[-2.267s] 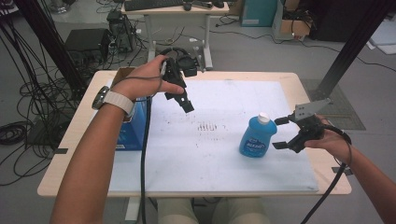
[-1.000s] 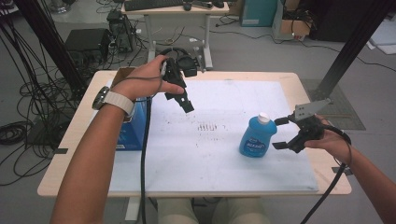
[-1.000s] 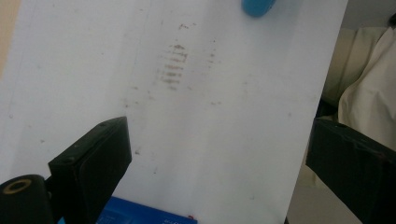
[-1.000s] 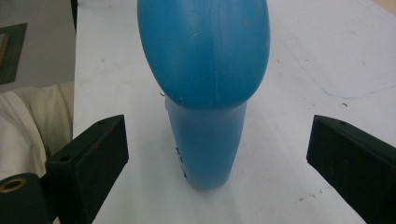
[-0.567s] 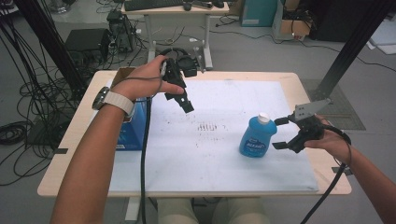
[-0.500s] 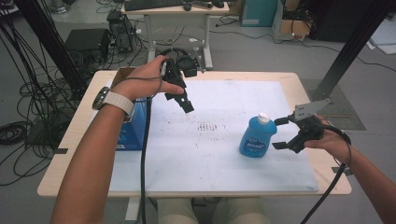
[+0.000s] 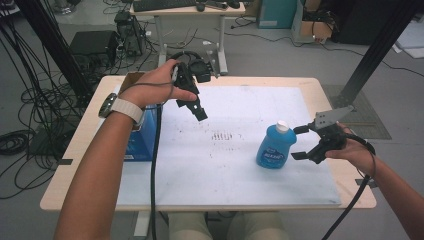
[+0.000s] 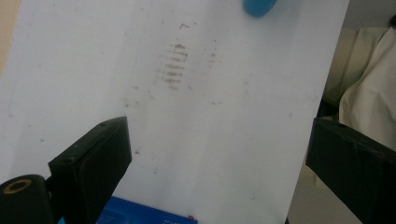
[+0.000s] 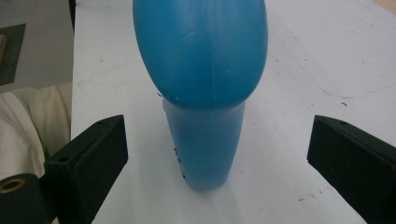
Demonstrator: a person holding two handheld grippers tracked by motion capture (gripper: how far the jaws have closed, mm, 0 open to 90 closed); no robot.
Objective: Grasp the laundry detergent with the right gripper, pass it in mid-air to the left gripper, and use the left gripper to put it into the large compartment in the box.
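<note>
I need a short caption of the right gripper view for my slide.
Open right gripper facing an upright blue plastic bottle on the white table mat, its jaws apart on either side, not touching.

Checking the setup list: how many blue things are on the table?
2: a blue bottle standing right of centre before the open right claw, and a blue box at the left edge, partly hidden by the forearm.

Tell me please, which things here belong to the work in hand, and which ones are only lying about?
In the job:
- blue bottle, upright on the white sheet
- right gripper, open, its fingers on both sides of the bottle, not touching
- left gripper, open, held above the sheet

Just lying about:
- blue box at the table's left edge
- smudge marks on the white sheet
</note>
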